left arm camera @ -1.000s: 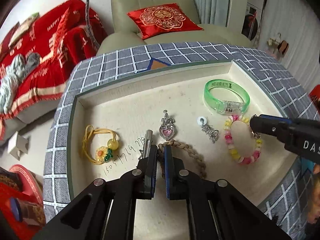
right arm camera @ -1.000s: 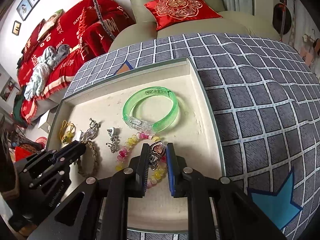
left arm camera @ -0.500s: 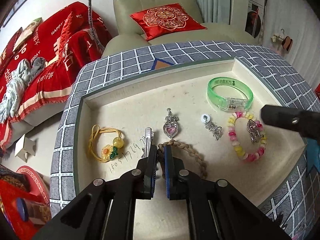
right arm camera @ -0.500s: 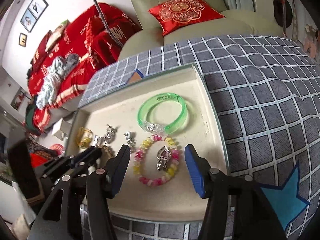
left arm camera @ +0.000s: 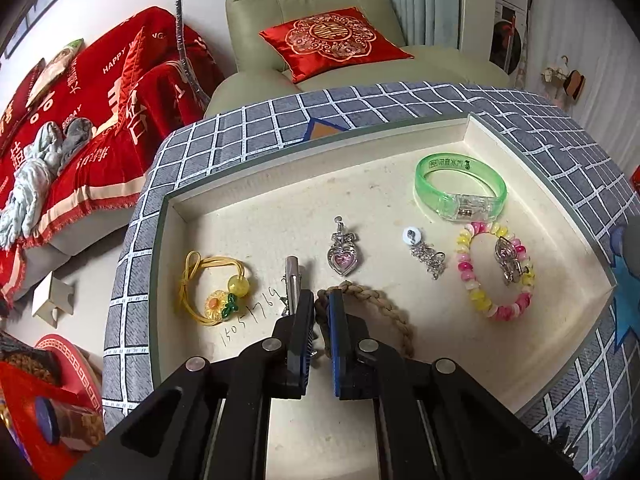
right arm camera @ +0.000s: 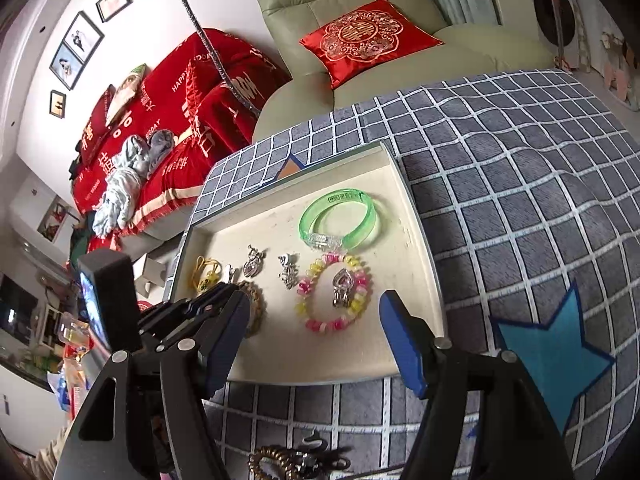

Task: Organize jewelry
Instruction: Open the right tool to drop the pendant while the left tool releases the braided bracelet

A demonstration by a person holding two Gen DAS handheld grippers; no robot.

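Observation:
A cream tray (left arm camera: 400, 392) (right arm camera: 424, 240) on a grey checked cloth holds jewelry. My left gripper (left arm camera: 321, 302) is shut on the end of a brown braided bracelet (left arm camera: 384, 308) at the tray's front. A silver heart pendant (left arm camera: 509, 258) (right arm camera: 343, 286) lies on the pink-and-yellow bead bracelet (left arm camera: 476, 292) (right arm camera: 320, 322). A green bangle (left arm camera: 460, 188) (right arm camera: 340, 220), a second heart pendant (left arm camera: 343, 254), a small charm (left arm camera: 426, 254), a metal clip (left arm camera: 291, 280) and a yellow hair tie (left arm camera: 214, 292) also lie in the tray. My right gripper (right arm camera: 314, 320) is open and empty, above the tray's near edge.
A blue star patch (right arm camera: 548, 348) marks the cloth right of the tray. More jewelry (right arm camera: 296, 460) lies on the cloth under the right gripper. A green armchair with a red cushion (left arm camera: 332, 42) stands behind the table, a red-covered sofa (left arm camera: 80, 100) to the left.
My right gripper opened, left the silver heart pendant on the bead bracelet, and drew back toward the tray's near edge. My left gripper stayed shut on the braided bracelet.

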